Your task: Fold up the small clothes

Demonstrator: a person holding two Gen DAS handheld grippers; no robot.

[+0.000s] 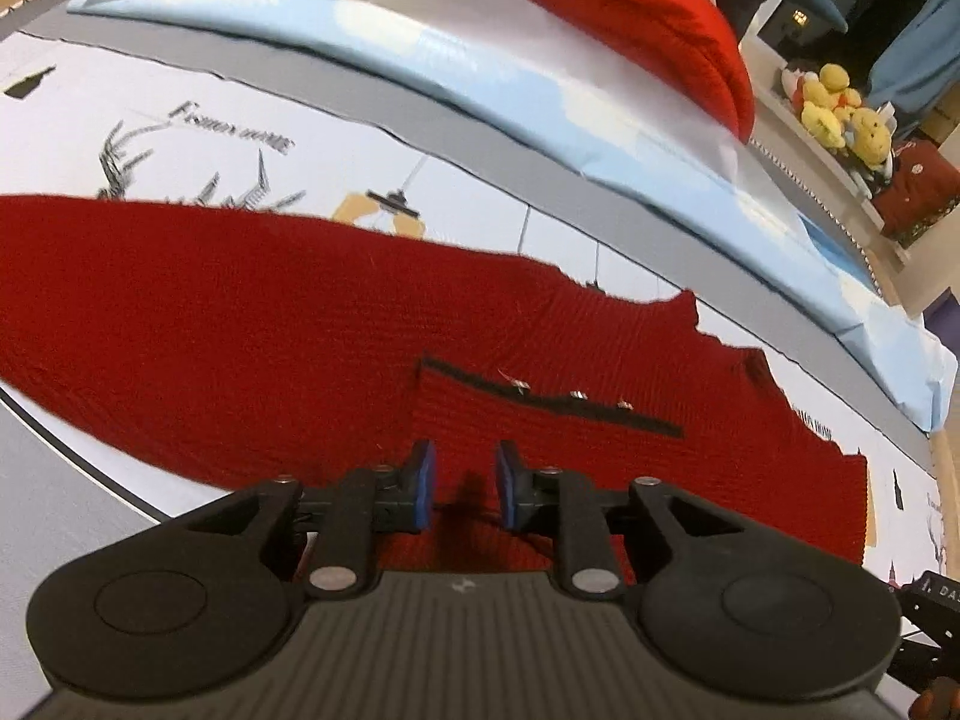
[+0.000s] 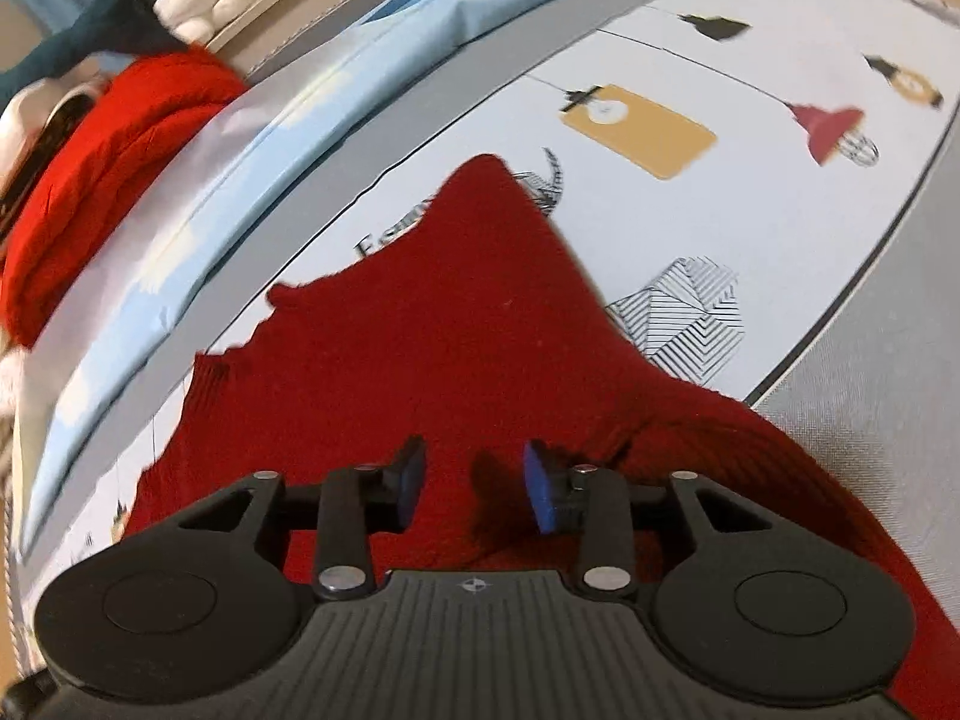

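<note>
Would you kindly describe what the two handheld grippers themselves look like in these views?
The left gripper and the right gripper look alike: matte black plastic bodies with a ribbed top plate, round lobes on either side, black linkage arms with silver pivot pins, and blue pads lining the inner faces of the fingers. A small compass-like mark sits on each ribbed plate.

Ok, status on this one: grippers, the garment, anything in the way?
Left gripper open, empty. Right gripper open, empty. Red knit garment flat on printed sheet, nothing gripped. Nothing on it; folded blue cloth lies beyond.
</note>
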